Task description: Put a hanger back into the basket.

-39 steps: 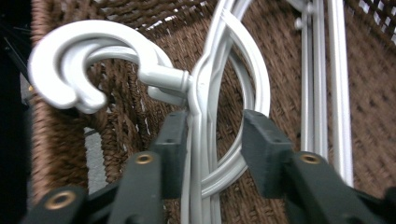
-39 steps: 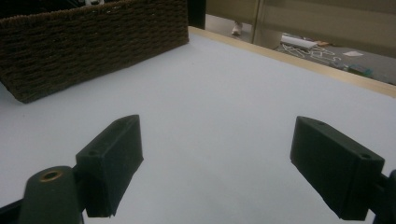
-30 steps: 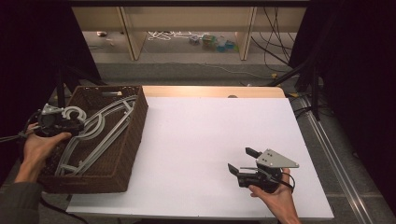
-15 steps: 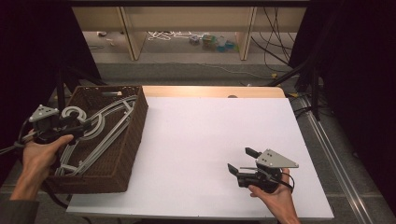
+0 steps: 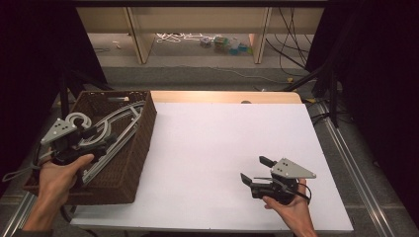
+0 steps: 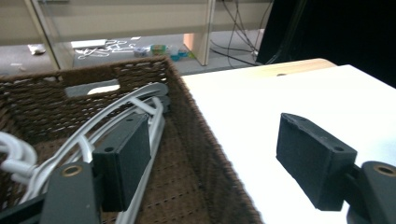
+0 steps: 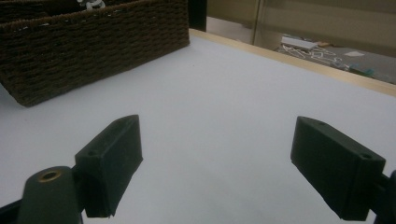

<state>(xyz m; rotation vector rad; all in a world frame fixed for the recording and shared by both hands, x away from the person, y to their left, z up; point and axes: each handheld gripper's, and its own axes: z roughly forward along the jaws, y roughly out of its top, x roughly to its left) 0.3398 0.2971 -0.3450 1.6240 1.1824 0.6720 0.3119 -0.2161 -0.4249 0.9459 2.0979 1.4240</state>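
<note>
Item, reach stage: your left gripper (image 5: 91, 139) hung wide open over the white hangers (image 6: 116, 116) in the wicker basket (image 5: 141, 148), your right gripper (image 5: 253, 172) wide, idle; next, likely close on one hanger.

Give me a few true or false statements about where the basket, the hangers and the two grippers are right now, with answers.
1. The white hangers lie inside the wicker basket. True.
2. The right gripper holds a hanger. False: its jaws are open with nothing between them.
3. The left gripper is over the basket. True.
4. The basket sits at the table's right edge. False: it sits at the left edge.
5. The left gripper is shut. False: its jaws are apart.
</note>
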